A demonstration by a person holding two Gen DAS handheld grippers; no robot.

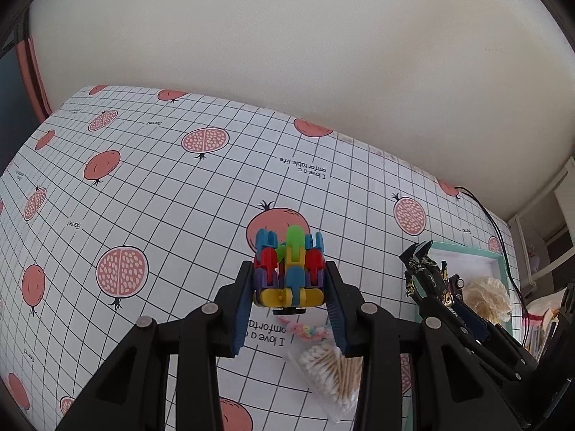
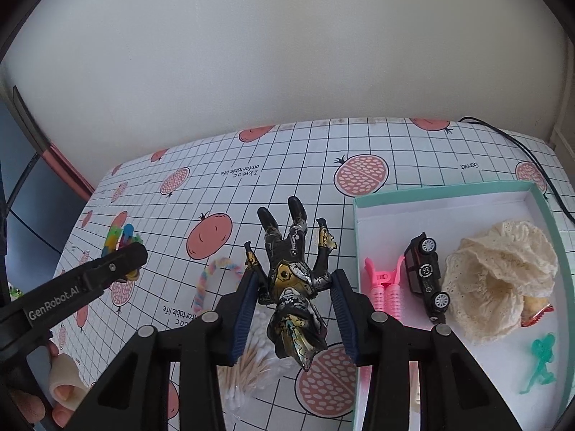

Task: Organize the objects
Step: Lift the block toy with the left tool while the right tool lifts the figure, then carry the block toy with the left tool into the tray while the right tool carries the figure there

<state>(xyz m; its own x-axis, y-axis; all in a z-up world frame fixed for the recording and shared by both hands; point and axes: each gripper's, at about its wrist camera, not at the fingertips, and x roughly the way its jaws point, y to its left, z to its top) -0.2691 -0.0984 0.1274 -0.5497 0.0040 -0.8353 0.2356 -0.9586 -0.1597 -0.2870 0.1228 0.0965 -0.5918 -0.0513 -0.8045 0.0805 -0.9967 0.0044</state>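
Left claw point(image 1: 289, 289) clamped the block toy point(image 1: 288, 265), right claw point(image 2: 294, 300) gripped the figure point(image 2: 293, 280) loosely — it could slip short of the tray point(image 2: 546, 201).

There are two grippers – the left gripper point(image 1: 289, 294) and the right gripper point(image 2: 294, 298) – and each has two fingers. I count one toy of coloured building blocks point(image 1: 289, 271), one black and gold action figure point(image 2: 293, 280), one bag of cotton swabs point(image 1: 330, 370) and one pastel twisted cord point(image 2: 212, 280). There is one teal box point(image 2: 550, 208) – inside it one black toy car point(image 2: 426, 276), one pink clip point(image 2: 384, 283), one cream lace cloth point(image 2: 499, 276), one green plastic figure point(image 2: 541, 362) and one snack packet point(image 2: 537, 310), partly hidden.
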